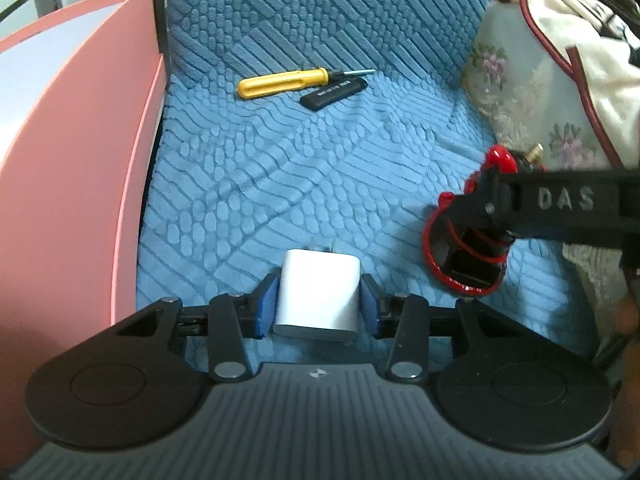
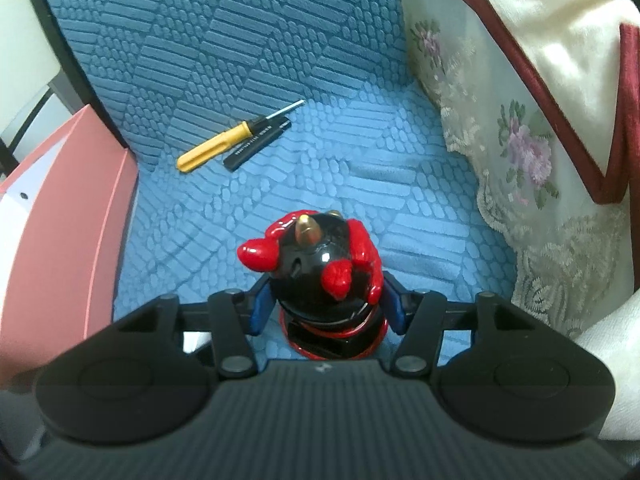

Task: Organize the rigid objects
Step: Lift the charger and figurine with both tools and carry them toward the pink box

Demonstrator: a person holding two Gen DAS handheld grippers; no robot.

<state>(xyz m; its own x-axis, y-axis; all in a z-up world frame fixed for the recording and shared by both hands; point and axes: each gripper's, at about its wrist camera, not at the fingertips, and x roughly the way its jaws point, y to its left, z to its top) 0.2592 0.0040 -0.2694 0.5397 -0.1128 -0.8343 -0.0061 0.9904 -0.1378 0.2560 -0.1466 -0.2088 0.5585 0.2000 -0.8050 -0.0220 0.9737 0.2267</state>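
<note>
Left wrist view shows the white charger (image 1: 318,296) lying on the blue textured seat cover (image 1: 304,168), directly between the two blue pads of the left hand-held gripper (image 1: 318,306). The charger's long axis runs straight ahead along the fingers, with its metal prongs pointing away from the camera. The left pad (image 1: 267,304) sits against the charger's side, while a thin gap shows at the right pad, so the jaws bracket the charger but do not yet look clamped on it.

From the right wrist view, the red and black figurine (image 2: 320,276) stands upright on the same cover, its gold-tipped top toward the camera. The right hand-held gripper (image 2: 326,308) has a blue pad on either side of the figurine's lower body, apparently pressing on it.

Farther ahead of both hands, near the seat's back, lie the yellow screwdriver (image 1: 282,82) and a black stick (image 1: 334,94), side by side and touching, their long axes running crosswise and slightly slanted. A pink box (image 1: 76,184) stands at the left edge, just beside the left hand and well apart from the right.

Judging by this, the left hand is nearer the box, so the charger would likely travel leftward, once the jaws close fully across its narrow width.
</note>
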